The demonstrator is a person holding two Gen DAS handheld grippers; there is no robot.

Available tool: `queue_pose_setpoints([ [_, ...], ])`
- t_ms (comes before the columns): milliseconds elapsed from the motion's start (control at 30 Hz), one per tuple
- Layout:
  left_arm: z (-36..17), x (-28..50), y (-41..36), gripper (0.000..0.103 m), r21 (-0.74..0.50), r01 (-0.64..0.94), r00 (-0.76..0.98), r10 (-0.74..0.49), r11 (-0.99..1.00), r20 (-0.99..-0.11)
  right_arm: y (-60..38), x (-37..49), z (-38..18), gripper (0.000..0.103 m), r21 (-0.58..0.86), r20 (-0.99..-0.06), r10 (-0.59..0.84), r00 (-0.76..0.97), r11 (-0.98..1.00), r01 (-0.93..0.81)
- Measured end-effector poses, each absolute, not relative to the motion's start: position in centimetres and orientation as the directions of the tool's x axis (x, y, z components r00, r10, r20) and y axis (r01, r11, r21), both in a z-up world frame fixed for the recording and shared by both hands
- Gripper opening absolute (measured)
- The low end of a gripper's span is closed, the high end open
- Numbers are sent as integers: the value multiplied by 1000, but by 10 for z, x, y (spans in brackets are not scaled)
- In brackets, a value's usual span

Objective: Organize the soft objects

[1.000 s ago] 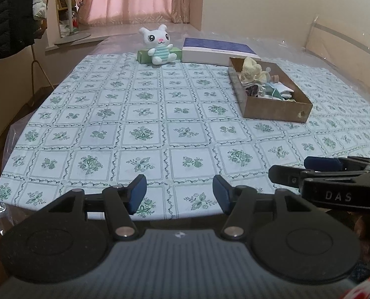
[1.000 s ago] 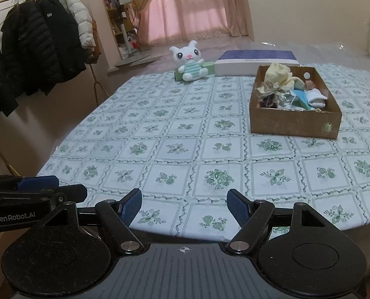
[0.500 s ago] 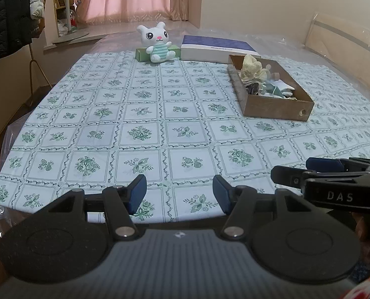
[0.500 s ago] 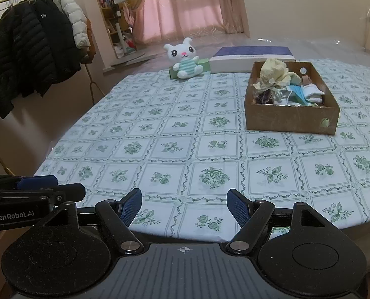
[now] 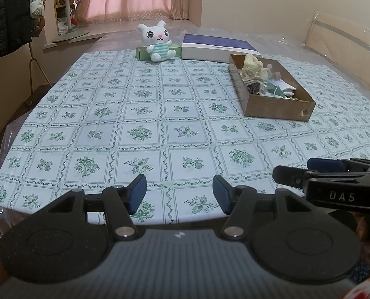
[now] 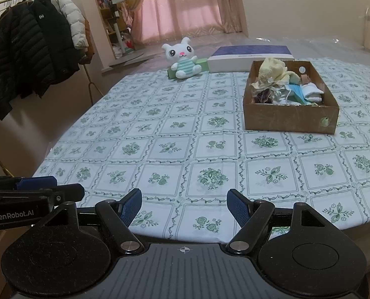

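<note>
A brown cardboard box (image 5: 279,111) (image 6: 289,118) stands right of centre on the floral tablecloth, filled with soft things: a cream cloth (image 6: 272,71), a blue mask (image 6: 300,93) and white socks (image 6: 313,91). A white plush bunny (image 5: 158,41) (image 6: 183,58) sits at the far edge against a green box (image 5: 141,52). My left gripper (image 5: 179,194) hangs open and empty over the near table edge. My right gripper (image 6: 184,208) is also open and empty, beside it to the right.
A flat purple-topped white box (image 5: 217,48) (image 6: 249,57) lies behind the cardboard box. Dark and white jackets (image 6: 33,44) hang on a rack to the left. Pink curtains (image 6: 192,5) and a shelf stand beyond the table. The tablecloth's near edge (image 5: 160,221) runs just under my fingers.
The view in both cameras has shifted slightly, with the table looking a little farther and lower. Nothing on the table has moved and both grippers keep the same opening.
</note>
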State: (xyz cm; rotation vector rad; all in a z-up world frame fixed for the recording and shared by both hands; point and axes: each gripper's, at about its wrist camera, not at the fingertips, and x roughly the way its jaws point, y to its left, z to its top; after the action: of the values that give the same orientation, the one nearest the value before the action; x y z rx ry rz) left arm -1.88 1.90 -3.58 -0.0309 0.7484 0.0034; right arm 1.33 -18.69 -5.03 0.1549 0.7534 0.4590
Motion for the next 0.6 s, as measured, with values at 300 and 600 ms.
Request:
queue_pose_setpoints([
  [300,-37,-16,19,56,-25,-13,734,-7,1000,-679,-187,13,-51,75,297,-623,453,638,891,-342],
  [600,-34,-17,17,56,-21,-10,737,-7,1000,-676,-188,13,-50,75,299,-622,453,639,891,-342],
])
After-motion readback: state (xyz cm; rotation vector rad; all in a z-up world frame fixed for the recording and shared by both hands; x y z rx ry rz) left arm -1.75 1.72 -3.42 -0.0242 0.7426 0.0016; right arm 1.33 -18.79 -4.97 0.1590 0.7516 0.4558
